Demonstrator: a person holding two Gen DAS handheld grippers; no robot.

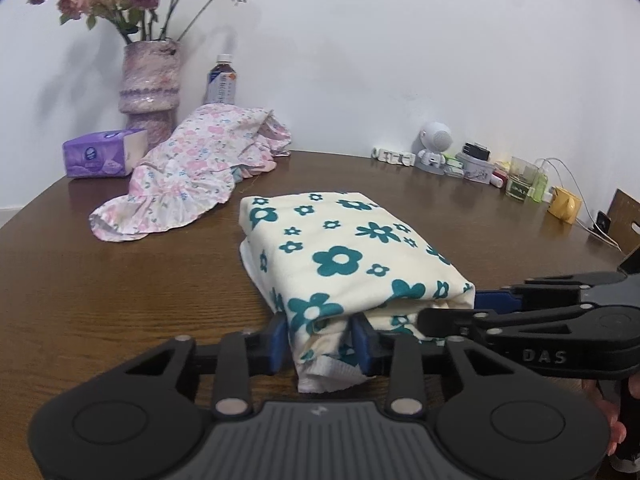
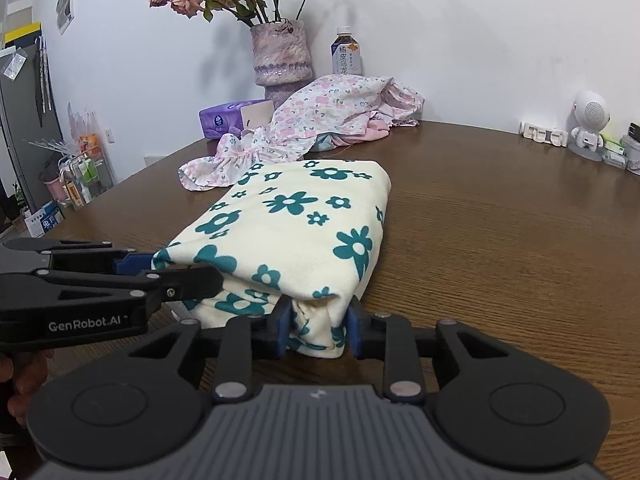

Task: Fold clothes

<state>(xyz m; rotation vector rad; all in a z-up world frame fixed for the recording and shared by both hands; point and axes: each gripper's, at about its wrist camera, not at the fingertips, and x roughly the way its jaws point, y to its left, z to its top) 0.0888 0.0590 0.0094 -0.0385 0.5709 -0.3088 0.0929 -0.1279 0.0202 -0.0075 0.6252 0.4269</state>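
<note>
Cream cloth with teal flowers, folded into a thick bundle (image 1: 344,264), lies on the brown wooden table (image 1: 120,280) right in front of me — and I've got both tools on its near edge. My left gripper (image 1: 320,340) has its blue pads (image 1: 278,340) pinched in on the bundle's near left corner, fabric bunched up between them and a white hem poking out below. My right gripper (image 2: 318,326) does the same at the near right corner, blue pads (image 2: 285,326) squeezing a gathered fold of the cloth. Both sit at a narrow gap, filled with fabric.

From the left camera the right gripper (image 1: 460,316) comes in from the right side, its black finger laid against the bundle's edge; a bit of my hand (image 1: 616,436) shows at the lower right corner. From the right camera the left gripper (image 2: 168,276) reaches in from the left, low over the table, at the other corner of the same edge.

Farther back — a pink floral garment (image 1: 188,172) lies crumpled and unfolded, well apart from the bundle. Behind it stand a purple vase (image 1: 150,88) of dried roses, a bottle (image 1: 221,80) and a purple tissue pack (image 1: 102,154). Along the wall at the right, a small white robot figure (image 1: 434,146) with assorted small items beside it.
</note>
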